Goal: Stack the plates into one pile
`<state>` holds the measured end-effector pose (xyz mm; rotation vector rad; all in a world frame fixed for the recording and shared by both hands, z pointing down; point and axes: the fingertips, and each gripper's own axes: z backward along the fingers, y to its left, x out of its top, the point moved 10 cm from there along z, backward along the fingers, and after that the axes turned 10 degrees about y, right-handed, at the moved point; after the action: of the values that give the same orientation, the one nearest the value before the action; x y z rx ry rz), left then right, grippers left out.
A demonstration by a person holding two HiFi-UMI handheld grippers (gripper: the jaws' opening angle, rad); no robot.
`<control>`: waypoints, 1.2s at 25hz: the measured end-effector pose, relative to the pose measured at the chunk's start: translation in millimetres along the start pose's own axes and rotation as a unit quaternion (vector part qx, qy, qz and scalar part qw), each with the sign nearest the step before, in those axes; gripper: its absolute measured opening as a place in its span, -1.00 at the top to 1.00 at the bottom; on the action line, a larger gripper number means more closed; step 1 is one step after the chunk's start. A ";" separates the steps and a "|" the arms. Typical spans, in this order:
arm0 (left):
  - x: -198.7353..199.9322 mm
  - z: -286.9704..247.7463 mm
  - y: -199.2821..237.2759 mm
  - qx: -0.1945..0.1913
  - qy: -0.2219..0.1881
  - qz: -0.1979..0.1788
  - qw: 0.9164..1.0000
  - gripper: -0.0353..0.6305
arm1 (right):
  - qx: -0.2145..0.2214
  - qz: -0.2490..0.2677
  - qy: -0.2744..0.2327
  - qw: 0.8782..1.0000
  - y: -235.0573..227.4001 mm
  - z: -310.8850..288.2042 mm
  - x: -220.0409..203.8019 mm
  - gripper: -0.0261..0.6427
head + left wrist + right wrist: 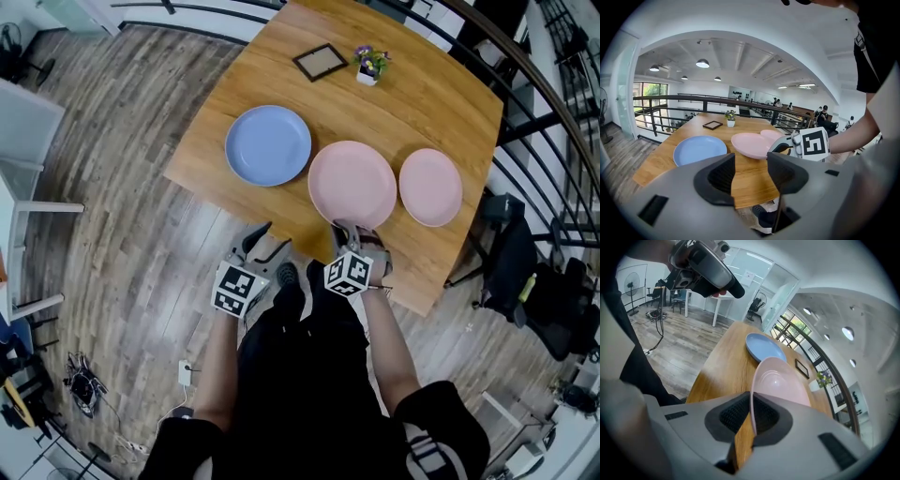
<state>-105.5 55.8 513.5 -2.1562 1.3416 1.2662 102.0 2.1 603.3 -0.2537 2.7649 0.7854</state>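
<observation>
While my right hand-held gripper (751, 416) clamps the large pink plate (352, 183), blue plate (268, 144) and small pink plate (430, 187) flanking, my left hand-held gripper (750, 173) hangs open, empty, off the worktop (422, 84) edge.

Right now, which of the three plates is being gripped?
The larger pink plate, in the middle: the right gripper has its jaws shut on its near rim. The blue plate and the smaller pink plate lie untouched.

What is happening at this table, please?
A person holds tongs in each hand at a wooden table. The right tongs are shut on the near rim of the big pink plate. The left tongs are open and empty. The blue plate and the small pink plate lie apart, not stacked yet.
</observation>
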 end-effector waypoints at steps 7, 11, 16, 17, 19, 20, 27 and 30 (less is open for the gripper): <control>11.6 -2.9 8.1 0.014 -0.019 0.030 0.999 0.19 | -0.004 0.009 -0.004 1.000 -18.6 1.0 -1.5 0.85; 22.6 -9.1 9.6 0.026 -0.017 0.032 0.999 0.19 | 0.004 0.025 -0.011 1.000 -29.0 -3.0 -1.5 0.84; 34.8 -11.6 12.0 0.047 -0.018 0.042 0.998 0.19 | 0.012 0.046 -0.023 0.999 -43.0 -6.8 -0.6 0.84; 36.8 -12.6 13.3 0.052 -0.018 0.044 0.997 0.19 | 0.012 0.055 -0.026 0.998 -46.2 -9.3 0.4 0.84; 40.4 -14.4 14.9 0.063 -0.020 0.048 0.997 0.19 | 0.012 0.070 -0.033 0.997 -52.4 -14.3 2.2 0.84; 41.6 -14.6 15.4 0.069 -0.021 0.050 0.996 0.19 | 0.012 0.075 -0.036 0.996 -55.4 -16.2 3.5 0.84; 32.2 -9.1 30.7 0.096 -0.024 0.063 0.993 0.19 | 0.013 0.096 -0.055 0.994 -64.9 -31.1 25.0 0.84; 29.1 -4.7 41.8 0.096 -0.027 0.064 0.993 0.19 | 0.009 0.098 -0.053 0.994 -64.1 -35.6 34.8 0.84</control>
<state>-132.9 14.6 500.4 -1.9203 1.5334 1.1766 77.0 -74.1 591.0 0.0640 2.7234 0.7936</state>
